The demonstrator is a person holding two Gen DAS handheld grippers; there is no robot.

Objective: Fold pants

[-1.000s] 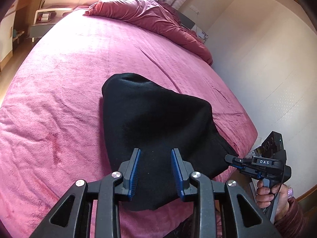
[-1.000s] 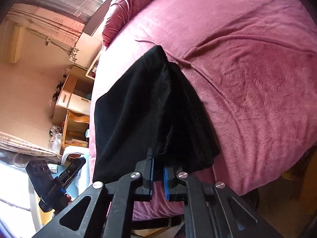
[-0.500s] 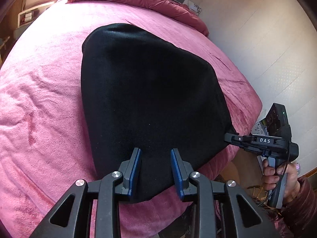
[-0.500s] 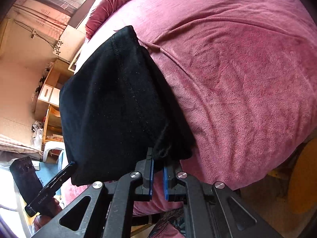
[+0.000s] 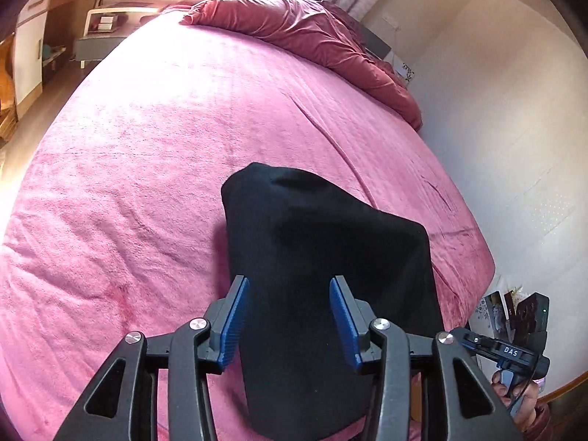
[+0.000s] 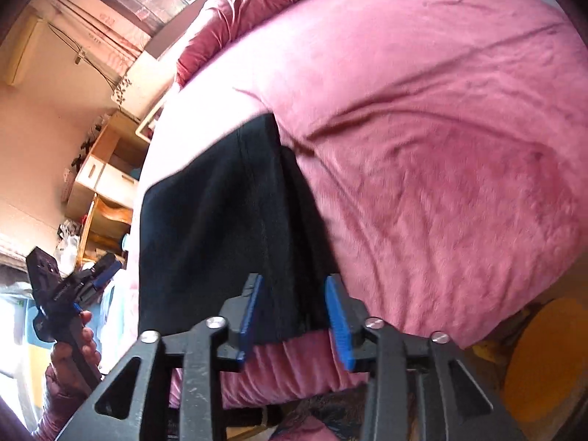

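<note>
- Black pants (image 5: 323, 279), folded into a compact stack, lie on the pink bedspread (image 5: 154, 169) near the foot edge of the bed.
- Left wrist view: the top of the stack reads as one smooth dark panel, tapering toward a rounded far corner; no seams can be made out.
- Right wrist view: the same pants (image 6: 220, 228) show a stitched seam running lengthwise and several layers stepped along the side that faces the open bedspread (image 6: 422, 154); their near edge ends just short of the mattress edge.
- Left tongs (image 5: 288, 318): the jaws have just been opening and stand apart. The near end of the stack lies between the blue pads, which do not press on the cloth.
- Right tongs (image 6: 294, 318): the jaws have just been opening and stand apart, straddling the layered corner of the stack without gripping it.
- Each view catches the other tool at its margin, held in a hand (image 6: 71, 349).
- Crumpled dark red bedding (image 5: 305, 40) lies at the head of the bed.
- Wooden shelves (image 6: 103, 183) stand beside the bed, seen in the right wrist view.
</note>
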